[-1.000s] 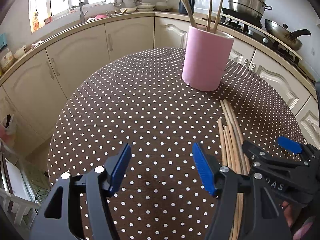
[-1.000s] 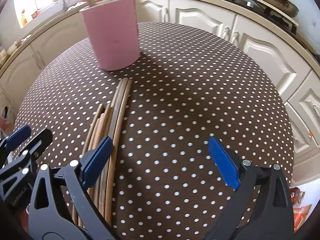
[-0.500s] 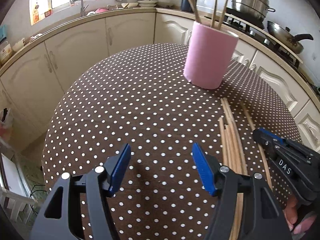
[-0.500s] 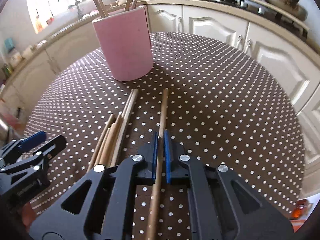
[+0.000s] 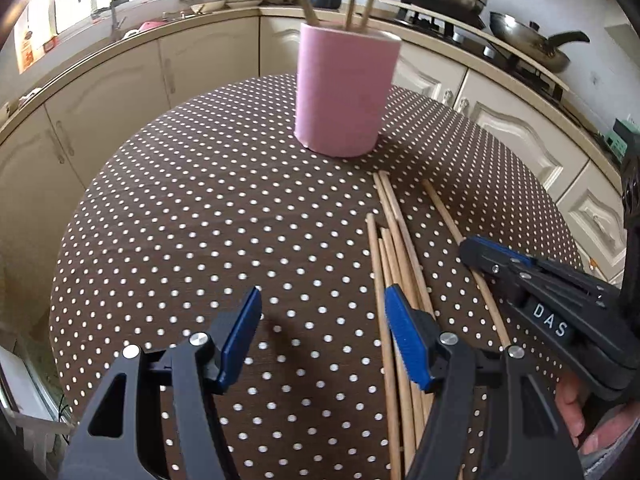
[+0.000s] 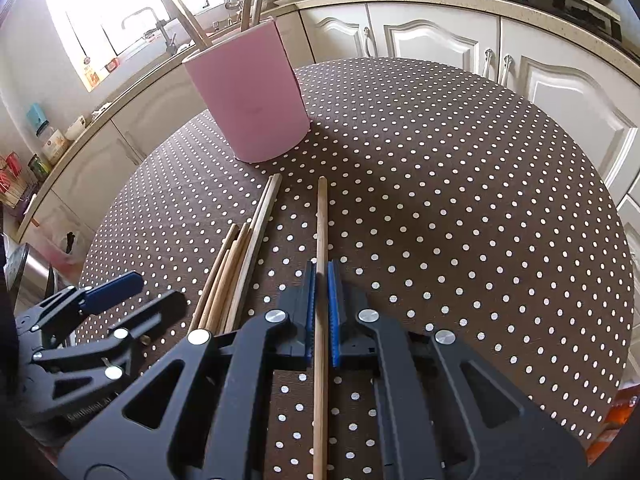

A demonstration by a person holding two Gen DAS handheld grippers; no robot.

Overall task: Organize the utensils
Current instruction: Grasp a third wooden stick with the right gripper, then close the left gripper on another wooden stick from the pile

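The right gripper (image 6: pixel 319 312), black with blue ribbed pads, is pinched tight on a single long wooden chopstick (image 6: pixel 321 224) that points toward the tall pink cylindrical holder (image 6: pixel 248 96) and lies apart from the loose bundle of wooden chopsticks (image 6: pixel 236 268) on its left. The left gripper (image 5: pixel 320 340) hangs with its jaws spread and nothing between them, above the round brown table with white polka dots (image 5: pixel 180 208). Its right pad sits over the bundle, and a few chopsticks already stand in the holder.
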